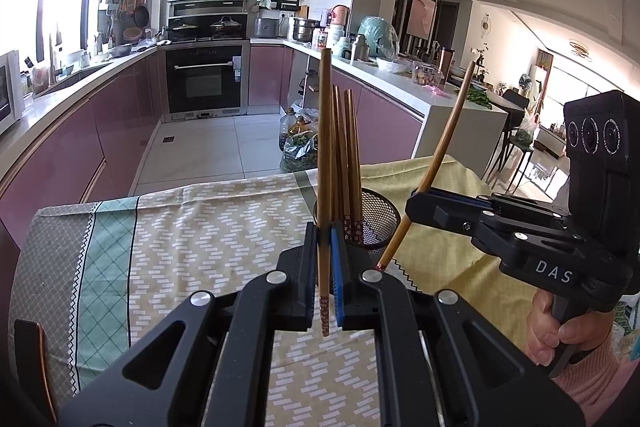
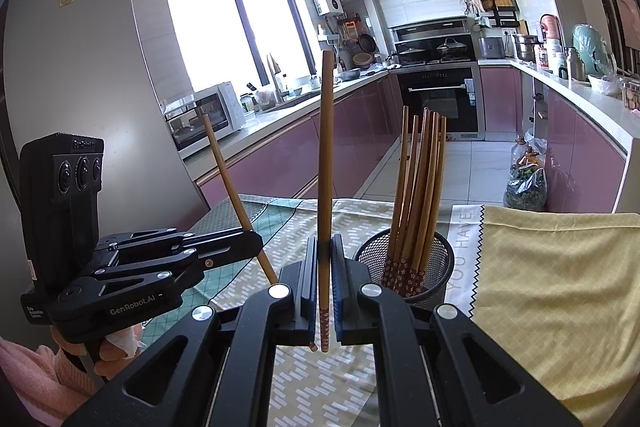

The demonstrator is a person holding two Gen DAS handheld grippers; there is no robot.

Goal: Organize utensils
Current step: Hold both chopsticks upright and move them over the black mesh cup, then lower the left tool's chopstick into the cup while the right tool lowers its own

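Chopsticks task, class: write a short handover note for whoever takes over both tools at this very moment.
Left tool: shut on one chopstick, upright.
Right tool: shut on another chopstick, also upright.
Mesh holder stands on the patterned cloth with several chopsticks already in it.
Done: most chopsticks binned.
Left: drop both held ones into the holder.

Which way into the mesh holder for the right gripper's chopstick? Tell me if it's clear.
Probably yes: the right gripper holds its chopstick upright just left of the mesh holder, whose open top has room beside the standing chopsticks. Nothing sits between.
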